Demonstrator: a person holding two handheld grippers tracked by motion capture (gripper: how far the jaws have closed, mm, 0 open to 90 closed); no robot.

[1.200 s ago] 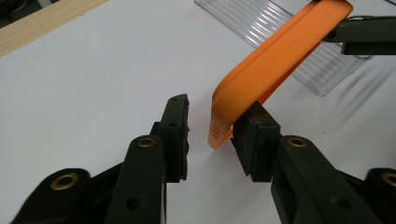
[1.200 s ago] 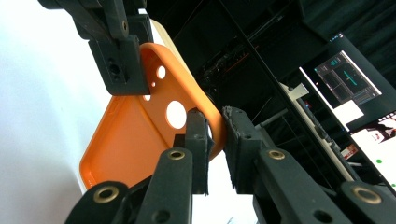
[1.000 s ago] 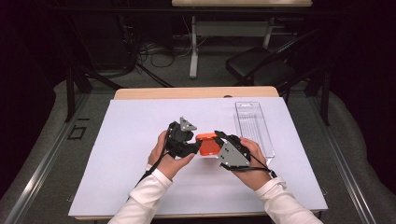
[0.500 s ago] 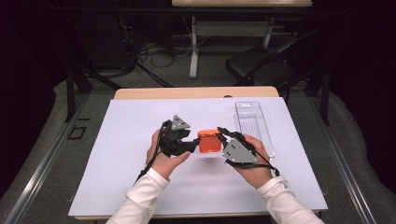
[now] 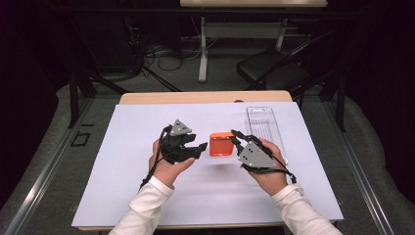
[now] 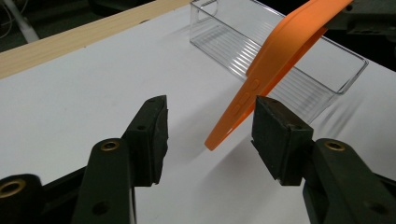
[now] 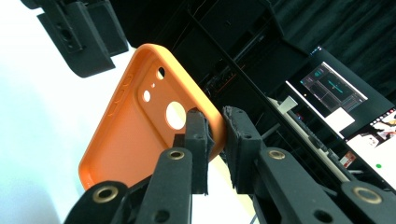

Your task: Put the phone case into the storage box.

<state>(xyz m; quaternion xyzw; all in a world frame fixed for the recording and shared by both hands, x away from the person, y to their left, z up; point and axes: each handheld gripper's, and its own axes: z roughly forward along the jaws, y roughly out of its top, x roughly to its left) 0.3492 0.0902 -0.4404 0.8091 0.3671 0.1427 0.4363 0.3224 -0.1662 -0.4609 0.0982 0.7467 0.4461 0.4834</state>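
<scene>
The orange phone case (image 5: 221,144) is hanging in the air just above the middle of the worktop (image 5: 127,147), pinched by its rim in the right claw (image 7: 215,133), whose pads are squeezing the case's edge near the round camera cut-out. The hand-over looks finished: the left claw (image 6: 208,135) has just been opening, and its pads are now standing apart on either side of the case's lower corner without pressing on it, so the case is being carried by the right claw alone.

As a judgement, the step in hand is moving the case toward the clear tray (image 5: 264,128), which is lying at about two o'clock from the case, just beyond the right hand. The next move is likely calling for the left claw to back off toward nine o'clock, then for the right claw to swing the case over the tray's open top and tilt it flat before letting go.

The case is looking like soft, matte silicone, a thin rounded rectangle with raised side buttons and several small holes. The tray is rigid, see-through plastic, long and narrow, with a ribbed floor. The worktop is covered by a smooth white sheet, with a pale wood edge at twelve o'clock.
</scene>
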